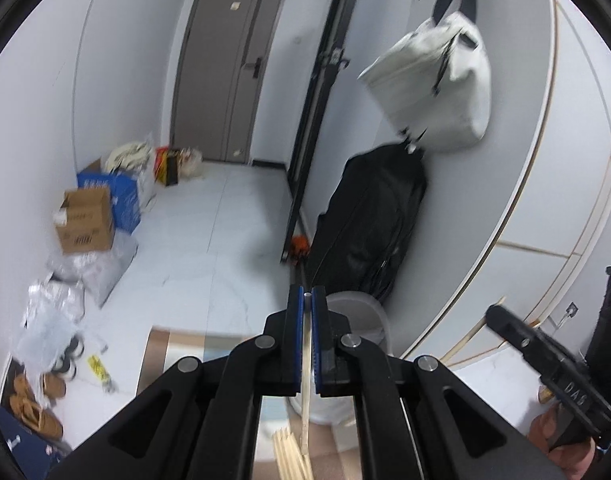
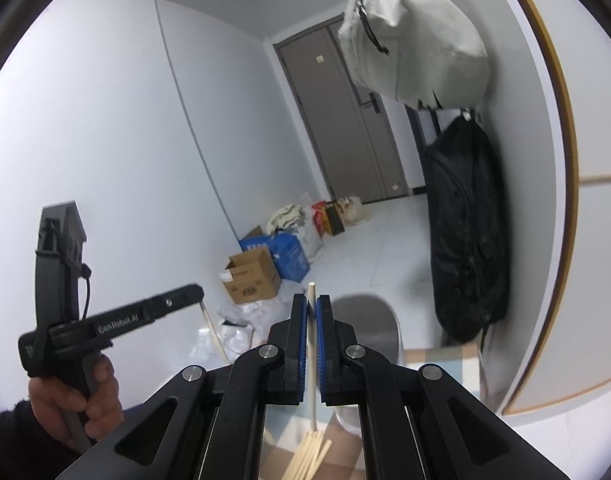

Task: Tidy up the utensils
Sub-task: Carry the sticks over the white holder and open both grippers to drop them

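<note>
Chopsticks are the things being sorted: each gripper has its fingers clamped on one thin, pale wooden stick. The left gripper [image 1: 308, 294] pinches a light wooden chopstick [image 1: 306, 400] that runs down between its blue pads, and the right gripper [image 2: 312, 304] holds another pale wooden chopstick [image 2: 312, 360] whose tip pokes up just past the pads. Both are lifted clear of a loose bundle of matching wooden chopsticks [image 2: 309, 454] lying below on a tan worktop [image 1: 155, 356], near its close edge. Such sticks look very light and stiff, yet smooth and narrow, so they probably pivot or slip under a pinch near one end; a hold closer to mid-length, square across the pads, seems steadier.
</note>
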A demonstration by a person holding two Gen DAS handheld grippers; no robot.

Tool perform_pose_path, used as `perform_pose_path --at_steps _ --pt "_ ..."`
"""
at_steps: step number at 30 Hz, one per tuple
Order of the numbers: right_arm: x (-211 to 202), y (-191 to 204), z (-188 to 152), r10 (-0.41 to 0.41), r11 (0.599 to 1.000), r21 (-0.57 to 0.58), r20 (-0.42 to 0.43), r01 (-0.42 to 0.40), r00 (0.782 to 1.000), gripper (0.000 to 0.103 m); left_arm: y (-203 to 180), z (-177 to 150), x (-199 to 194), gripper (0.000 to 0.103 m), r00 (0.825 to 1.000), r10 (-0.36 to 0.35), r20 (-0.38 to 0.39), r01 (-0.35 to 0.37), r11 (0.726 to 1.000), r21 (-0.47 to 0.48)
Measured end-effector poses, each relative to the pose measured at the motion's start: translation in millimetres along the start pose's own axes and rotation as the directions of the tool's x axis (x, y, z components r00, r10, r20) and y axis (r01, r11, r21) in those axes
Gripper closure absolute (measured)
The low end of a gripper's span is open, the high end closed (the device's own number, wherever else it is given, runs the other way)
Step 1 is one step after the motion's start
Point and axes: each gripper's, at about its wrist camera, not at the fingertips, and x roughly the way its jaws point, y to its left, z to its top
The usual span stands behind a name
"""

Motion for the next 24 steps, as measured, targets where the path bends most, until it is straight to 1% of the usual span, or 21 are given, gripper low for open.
perform_pose_path --at_steps 3,5,9,11,15,18,19,24 --pt "1.8 2.4 22.7 -0.006 1.0 -0.022 0.007 0.006 1.0 0.099 -7.9 19.6 4.3 0.103 0.999 -0.008 0.046 0.007 1.0 0.017" --pt "6.3 3.2 34.6 -0.015 0.999 -0.041 0.009 0.015 1.0 0.099 -13.0 31.9 12.0 0.103 0.997 -0.026 0.066 0.026 1.0 0.012" --pt "15.7 3.1 58.2 -0.049 0.995 -0.088 0.016 0.05 0.999 0.099 -21.7 49.3 25.6 0.103 0.994 -0.048 0.098 0.046 0.999 0.021" --pt "21.5 0.1 65.7 -0.063 0.993 -0.098 0.017 0.065 0.998 0.099 -26.5 55.3 33.1 0.103 0.992 -0.044 0.115 0.04 0.999 0.034" --pt "36.1 -9.4 77.0 -0.083 0.992 -0.098 0.013 0.084 0.996 0.099 -28.4 58.7 51.2 0.103 0.991 -0.058 0.117 0.053 0.998 0.039" --pt "42.2 -12.4 81.2 -0.091 0.989 -0.112 0.022 0.093 0.996 0.099 -23.0 55.9 63.7 0.103 0.99 -0.09 0.105 0.087 0.996 0.027" --pt "46.3 -13.5 82.7 -0.091 0.989 -0.116 0.02 0.092 0.996 0.099 -22.0 54.9 67.5 0.103 0.991 -0.086 0.101 0.083 0.996 0.03" --pt "69.9 -17.4 81.1 -0.104 0.984 -0.147 -0.018 0.1 0.994 0.099 -17.5 49.7 85.4 0.103 0.991 -0.116 0.065 0.115 0.993 0.02"
